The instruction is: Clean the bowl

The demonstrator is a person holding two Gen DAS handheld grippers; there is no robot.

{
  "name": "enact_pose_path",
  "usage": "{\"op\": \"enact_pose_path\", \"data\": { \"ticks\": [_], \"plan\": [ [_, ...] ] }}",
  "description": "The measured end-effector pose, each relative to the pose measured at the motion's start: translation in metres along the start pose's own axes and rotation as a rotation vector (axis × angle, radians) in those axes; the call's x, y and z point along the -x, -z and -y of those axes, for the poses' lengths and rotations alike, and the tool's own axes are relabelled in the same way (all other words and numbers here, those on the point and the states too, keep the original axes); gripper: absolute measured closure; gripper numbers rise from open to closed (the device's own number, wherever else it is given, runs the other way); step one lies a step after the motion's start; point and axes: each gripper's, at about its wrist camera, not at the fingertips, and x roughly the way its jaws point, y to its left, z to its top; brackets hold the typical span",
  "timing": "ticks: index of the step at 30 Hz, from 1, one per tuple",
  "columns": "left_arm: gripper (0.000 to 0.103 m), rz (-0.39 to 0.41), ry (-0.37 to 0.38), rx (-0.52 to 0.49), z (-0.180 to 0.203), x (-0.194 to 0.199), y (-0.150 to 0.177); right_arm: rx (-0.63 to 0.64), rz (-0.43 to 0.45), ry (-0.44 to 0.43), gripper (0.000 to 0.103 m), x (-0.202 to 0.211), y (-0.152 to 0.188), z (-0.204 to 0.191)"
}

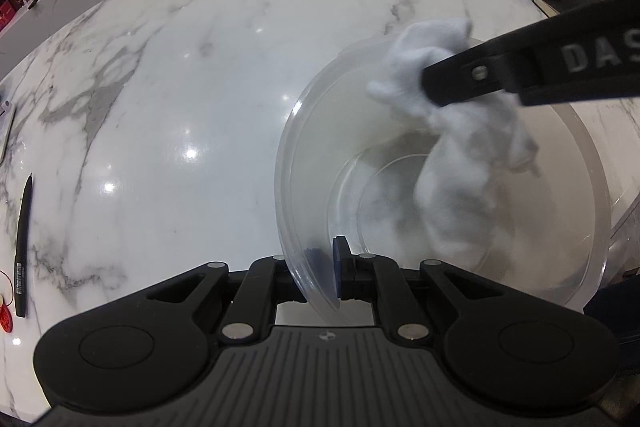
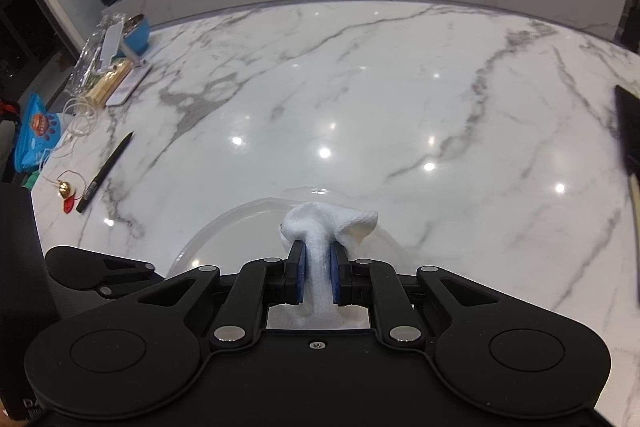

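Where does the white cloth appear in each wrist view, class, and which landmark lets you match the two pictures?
Left wrist view: cloth right of centre, hanging into the clear bowl, clamped by the right gripper.
Right wrist view: cloth at lower centre, pinched between the blue pads.
Shared landmark: the black pen at the left.

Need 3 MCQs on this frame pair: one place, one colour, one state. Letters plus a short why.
1. Where is the black pen?
A. inside the bowl
B. on the marble table, toward the left edge
C. between the right pads

2. What colour is the cloth?
A. white
B. red
C. green

3. What is the left hand-held gripper doing?
A. open above the table
B. shut on the cloth
C. shut on the clear bowl's rim

Key: 1 B, the pen lies on the marble table beside a red charm. 2 A, white cloth hangs into the clear bowl from the right hand-held gripper. 3 C, the rim sits between its blue pads.
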Motion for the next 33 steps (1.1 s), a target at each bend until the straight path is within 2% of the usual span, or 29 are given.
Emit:
{"op": "enact_pose_path", "data": {
  "ticks": [15,33],
  "plan": [
    [0.094,0.006,-0.008,0.003,0.002,0.002,0.0,-0.02,0.018,0.012,0.092,0.011,0.003,0.011],
    [0.093,0.006,-0.001,0.004,-0.003,0.002,0.001,0.014,-0.006,-0.039,0.092,-0.013,-0.01,-0.017]
  ]
}}
